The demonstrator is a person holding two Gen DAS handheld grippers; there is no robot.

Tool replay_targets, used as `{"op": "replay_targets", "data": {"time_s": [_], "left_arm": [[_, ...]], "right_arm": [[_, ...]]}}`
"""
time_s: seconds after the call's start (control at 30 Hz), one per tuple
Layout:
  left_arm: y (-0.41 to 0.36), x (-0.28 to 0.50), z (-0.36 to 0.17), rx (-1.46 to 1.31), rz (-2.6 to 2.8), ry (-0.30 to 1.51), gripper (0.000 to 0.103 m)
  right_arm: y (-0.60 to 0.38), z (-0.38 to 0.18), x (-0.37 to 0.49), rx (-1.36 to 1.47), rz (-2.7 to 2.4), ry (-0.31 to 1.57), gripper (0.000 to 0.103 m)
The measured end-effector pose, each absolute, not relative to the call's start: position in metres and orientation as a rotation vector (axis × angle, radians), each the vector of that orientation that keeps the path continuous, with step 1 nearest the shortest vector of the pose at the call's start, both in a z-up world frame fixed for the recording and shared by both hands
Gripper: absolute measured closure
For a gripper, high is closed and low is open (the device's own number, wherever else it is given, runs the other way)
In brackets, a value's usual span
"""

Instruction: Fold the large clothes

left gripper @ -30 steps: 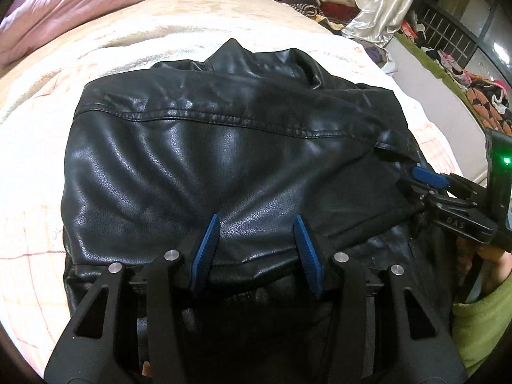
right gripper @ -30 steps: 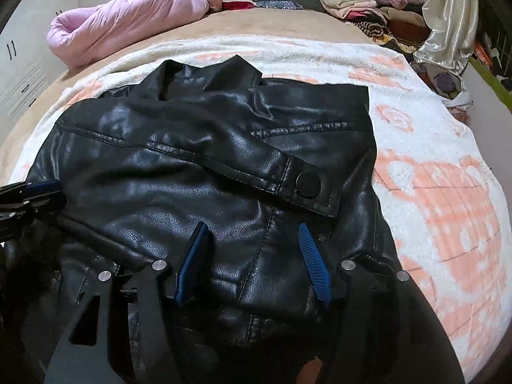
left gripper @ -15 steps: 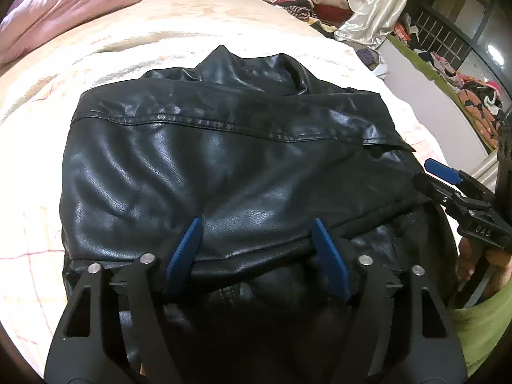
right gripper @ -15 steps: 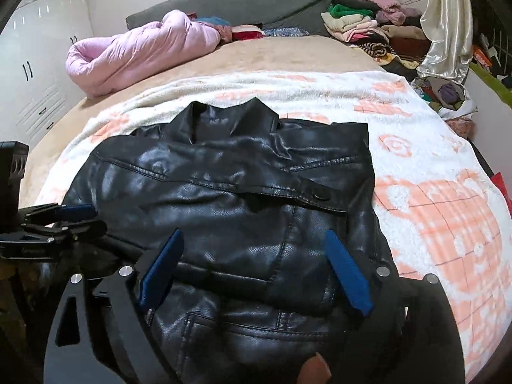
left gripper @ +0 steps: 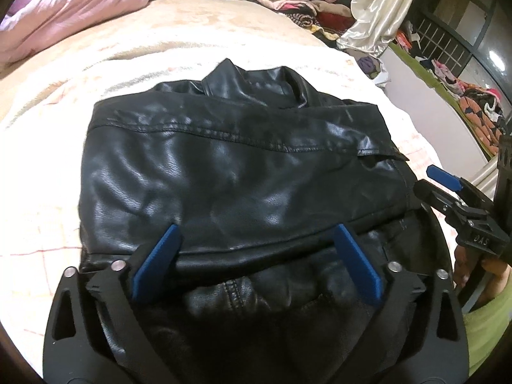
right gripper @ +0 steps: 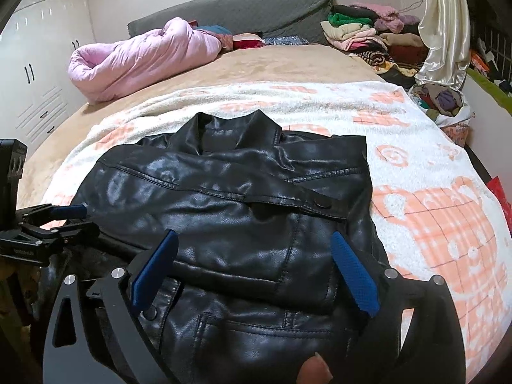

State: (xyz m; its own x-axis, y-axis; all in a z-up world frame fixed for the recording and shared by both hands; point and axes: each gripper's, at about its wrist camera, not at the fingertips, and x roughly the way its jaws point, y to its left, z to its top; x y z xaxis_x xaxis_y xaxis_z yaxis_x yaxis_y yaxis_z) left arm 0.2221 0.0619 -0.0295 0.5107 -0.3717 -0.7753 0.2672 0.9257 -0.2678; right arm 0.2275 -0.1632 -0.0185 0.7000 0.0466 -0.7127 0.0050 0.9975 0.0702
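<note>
A black leather jacket (left gripper: 230,172) lies on the bed, its sides folded over the middle and its collar at the far end; it also shows in the right wrist view (right gripper: 243,211). My left gripper (left gripper: 256,262) is open and empty, its blue pads wide apart above the jacket's near folded edge. My right gripper (right gripper: 252,272) is open and empty above the jacket's near right part. The right gripper also shows at the right edge of the left wrist view (left gripper: 448,188), and the left gripper at the left edge of the right wrist view (right gripper: 60,220).
The jacket lies on a white and orange blanket (right gripper: 432,198) over a tan bed cover (right gripper: 272,64). A pink quilt (right gripper: 140,57) lies at the far left. Stacked folded clothes (right gripper: 368,38) and a cream curtain (right gripper: 444,28) are at the far right.
Both grippers have opened wide, let go of the jacket's folded edge and drawn back and up from it. The jacket now rests folded on the bed.
</note>
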Motion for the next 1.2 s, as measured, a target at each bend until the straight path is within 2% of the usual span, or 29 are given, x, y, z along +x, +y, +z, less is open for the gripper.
{"op": "replay_targets", "data": {"time_s": [1.2], "left_arm": [[0.098,0.171,0.034,-0.169,-0.215,0.785,0.009]], "right_arm": [[-0.13,0.04,0.166,0.012,0.057,0.697,0.005]]}}
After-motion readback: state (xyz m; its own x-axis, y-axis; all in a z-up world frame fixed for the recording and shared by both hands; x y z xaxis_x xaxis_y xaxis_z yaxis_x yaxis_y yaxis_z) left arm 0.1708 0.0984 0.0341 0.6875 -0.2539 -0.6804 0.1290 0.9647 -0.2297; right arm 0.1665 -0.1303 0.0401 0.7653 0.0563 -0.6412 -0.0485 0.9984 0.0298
